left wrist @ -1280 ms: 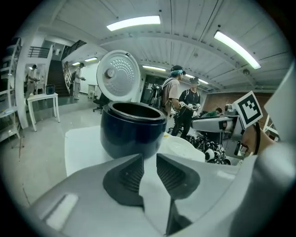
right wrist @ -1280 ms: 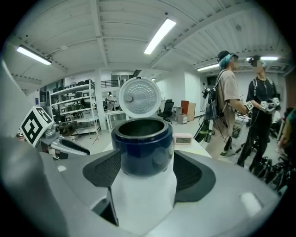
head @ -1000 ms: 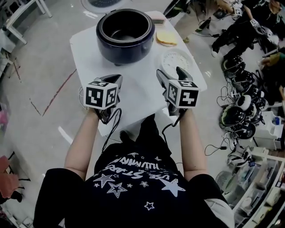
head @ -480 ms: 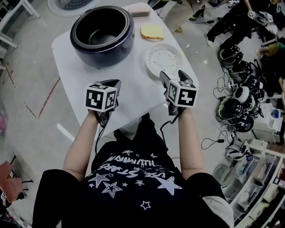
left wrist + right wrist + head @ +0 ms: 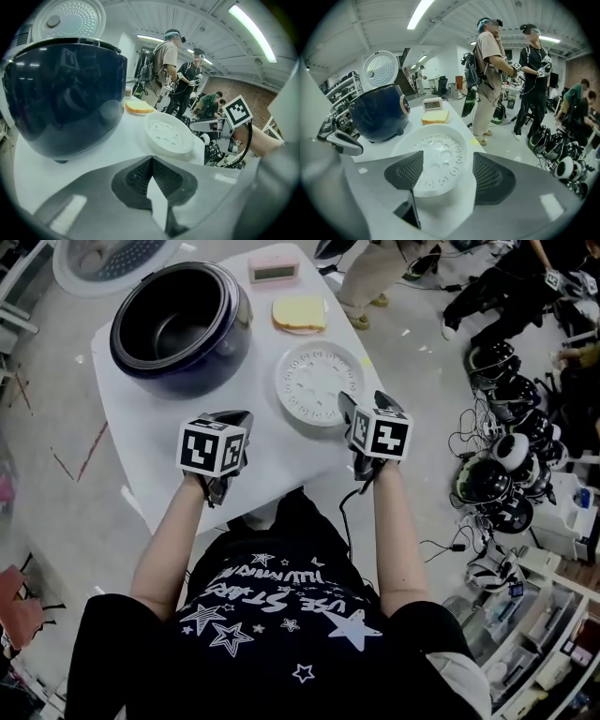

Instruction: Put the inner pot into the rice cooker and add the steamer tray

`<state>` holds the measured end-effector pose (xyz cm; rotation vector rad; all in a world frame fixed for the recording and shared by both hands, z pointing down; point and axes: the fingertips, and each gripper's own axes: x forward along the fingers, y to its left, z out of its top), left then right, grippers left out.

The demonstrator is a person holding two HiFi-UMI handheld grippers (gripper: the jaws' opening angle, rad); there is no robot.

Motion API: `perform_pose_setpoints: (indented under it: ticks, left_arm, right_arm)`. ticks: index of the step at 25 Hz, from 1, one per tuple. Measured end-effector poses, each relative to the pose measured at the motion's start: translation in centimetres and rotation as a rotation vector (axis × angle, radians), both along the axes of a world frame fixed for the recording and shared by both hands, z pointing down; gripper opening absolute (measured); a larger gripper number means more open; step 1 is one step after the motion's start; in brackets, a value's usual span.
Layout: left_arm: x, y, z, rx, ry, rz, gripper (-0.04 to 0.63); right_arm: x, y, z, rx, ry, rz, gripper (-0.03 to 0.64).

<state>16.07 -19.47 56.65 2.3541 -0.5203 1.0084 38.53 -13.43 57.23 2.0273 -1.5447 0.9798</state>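
The dark blue rice cooker [image 5: 178, 329] stands at the table's far left with its white lid [image 5: 103, 259] raised. Its inside is dark, and I cannot tell an inner pot apart from the body. The white perforated steamer tray [image 5: 317, 381] lies flat to its right. My right gripper [image 5: 345, 401] is open at the tray's near right rim; in the right gripper view the tray [image 5: 436, 159] lies between and beyond the spread jaws of this gripper [image 5: 446, 171]. My left gripper [image 5: 239, 416] is shut and empty above bare table, near the cooker [image 5: 65, 93]; its pads [image 5: 151, 161] meet.
A yellow sponge-like block [image 5: 300, 313] and a pink timer [image 5: 274, 270] sit at the table's far end [image 5: 141, 427]. Two people [image 5: 492, 70] stand beyond the table. Helmets and cables [image 5: 511, 474] crowd the floor at the right.
The view has swung, so the table now sits further left. My right gripper has come up to the tray's near rim. The left gripper is shut throughout.
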Motion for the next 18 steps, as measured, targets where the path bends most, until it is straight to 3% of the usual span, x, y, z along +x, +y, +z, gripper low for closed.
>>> perform_pose_setpoints:
  ticks: [11, 18]
  left_arm:
    - [2.7, -0.4, 3.0, -0.028, -0.063, -0.108, 0.003]
    - [3.0, -0.7, 3.2, -0.041, -0.076, -0.165, 0.003]
  right_arm:
    - [4.3, -1.6, 5.6, -0.087, -0.078, -0.064, 0.268]
    - [4.9, -3.0, 7.0, -0.126, -0.073, -0.091, 0.139]
